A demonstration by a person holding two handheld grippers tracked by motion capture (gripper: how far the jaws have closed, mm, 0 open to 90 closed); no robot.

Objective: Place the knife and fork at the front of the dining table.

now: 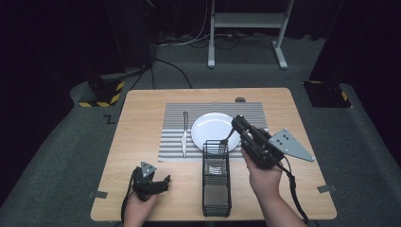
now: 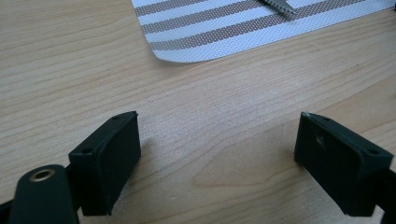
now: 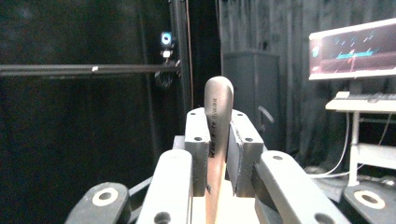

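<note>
Here, right hand-held gripper [image 1: 235, 124] clamping steel fork [image 1: 228, 138], left hand-held gripper [image 2: 217, 154] gaping, woodgrain table [image 2: 224, 140].

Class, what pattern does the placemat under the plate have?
The placemat has grey and white stripes, clearest in the left gripper view.

This is a lab or recording studio set up for staged table work. Black curtains [image 1: 56, 42] close it in on all sides over grey carpet [image 1: 359, 142]. A small wooden counter [image 1: 142, 137] stands alone in the middle, with yellow-and-black hazard tape [image 1: 111, 97] marking stand bases. Cables [image 1: 189, 40] trail under a white desk frame [image 1: 246, 21], and a lit monitor [image 3: 355, 49] sits at a workstation.
</note>
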